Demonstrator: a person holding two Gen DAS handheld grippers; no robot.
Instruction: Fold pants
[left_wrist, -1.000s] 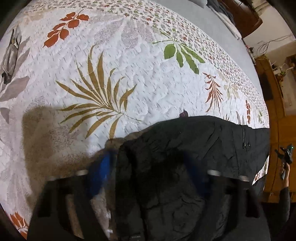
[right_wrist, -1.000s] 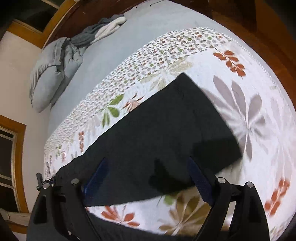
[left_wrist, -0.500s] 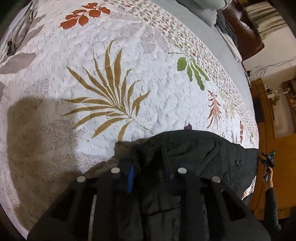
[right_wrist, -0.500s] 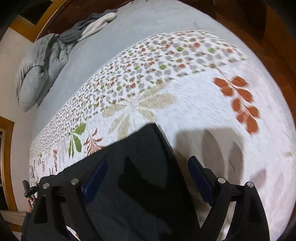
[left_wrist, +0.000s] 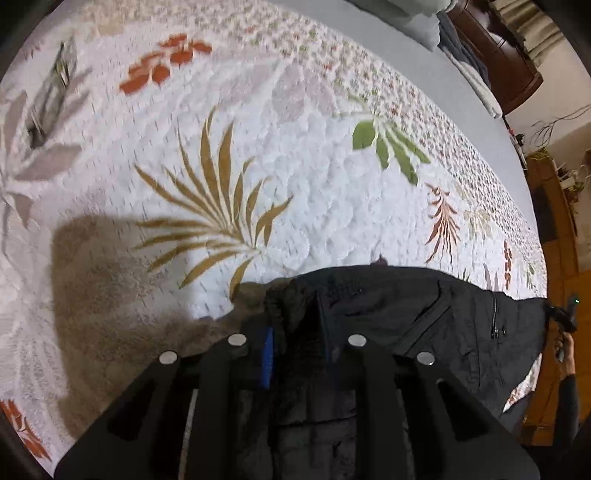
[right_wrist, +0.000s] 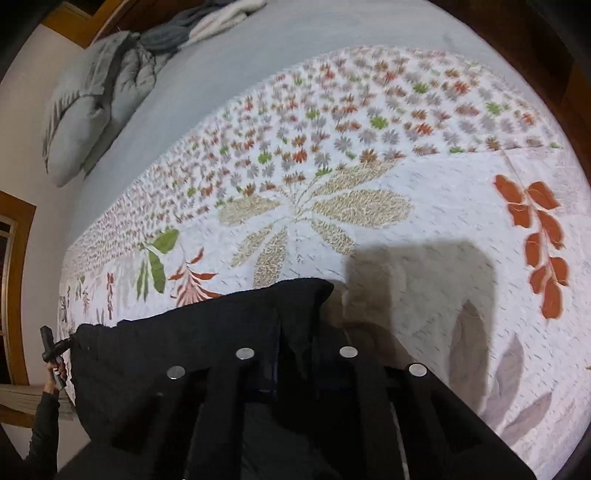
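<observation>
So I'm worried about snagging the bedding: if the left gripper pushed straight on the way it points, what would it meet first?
The black pants, a bunched fold of which its jaws are closing on. Right beneath that lies the leaf-print quilt; how much cloth separates them is unclear.

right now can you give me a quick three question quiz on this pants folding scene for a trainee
1. True or false: the black pants lie on a plain wooden table.
2. Multiple choice: what is between the fingers of the right gripper? A) a pillow B) a fold of the black pants C) nothing
3. Fill in: in the left wrist view, the leaf print just beyond the left gripper on the quilt is coloured ____.

Key
1. False: they lie on a leaf-print quilt on a bed.
2. B
3. Golden brown; this gripper's jaws are closing with pants fabric between them.
</observation>
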